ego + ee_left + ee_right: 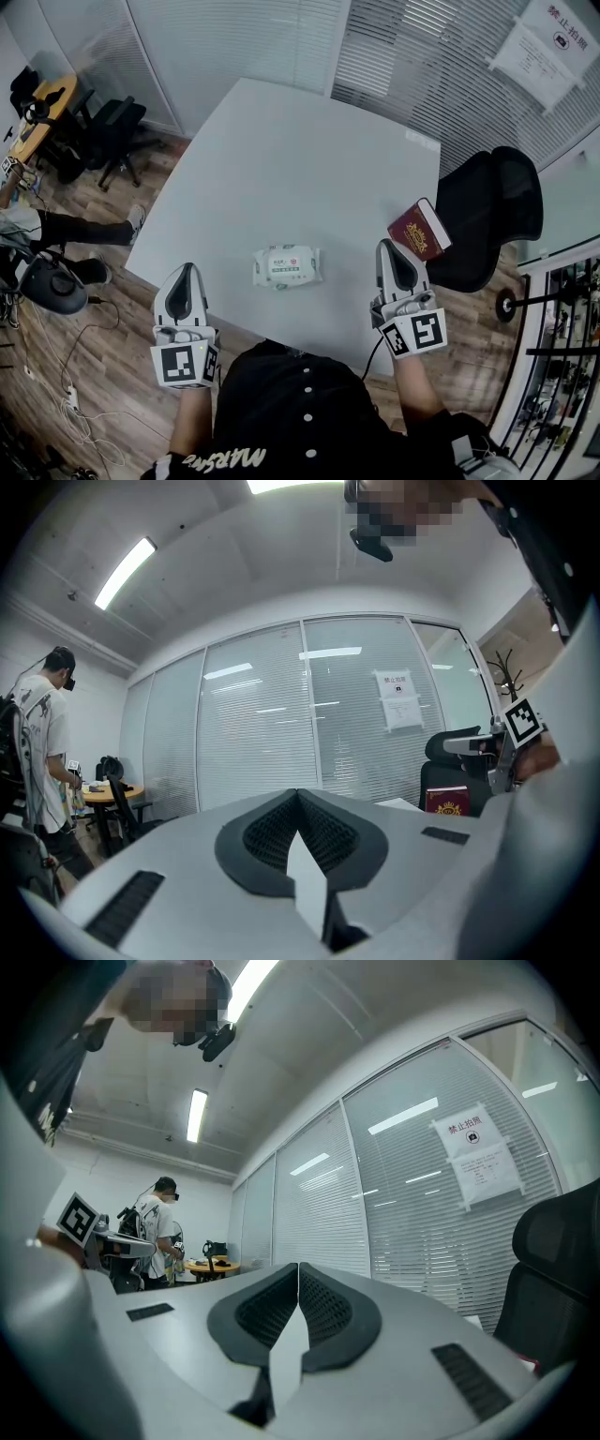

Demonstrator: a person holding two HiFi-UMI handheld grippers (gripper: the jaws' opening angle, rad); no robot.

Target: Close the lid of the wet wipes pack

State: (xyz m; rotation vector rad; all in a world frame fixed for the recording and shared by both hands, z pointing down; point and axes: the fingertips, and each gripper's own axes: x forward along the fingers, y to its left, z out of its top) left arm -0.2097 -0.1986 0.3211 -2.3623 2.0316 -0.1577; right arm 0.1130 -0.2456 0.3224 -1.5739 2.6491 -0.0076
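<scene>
The wet wipes pack, white and green with a white lid on top, lies on the white table near its front edge. The lid looks flat against the pack. My left gripper is off the table's front-left edge, left of the pack and apart from it. My right gripper is over the table's front-right part, right of the pack. Both point level and away from me. The left gripper has its jaws together with nothing between them, and so does the right gripper. Neither gripper view shows the pack.
A dark red book lies at the table's right edge, just beyond my right gripper. A black office chair stands right of the table. Glass walls with blinds stand behind it. A person stands by a far desk.
</scene>
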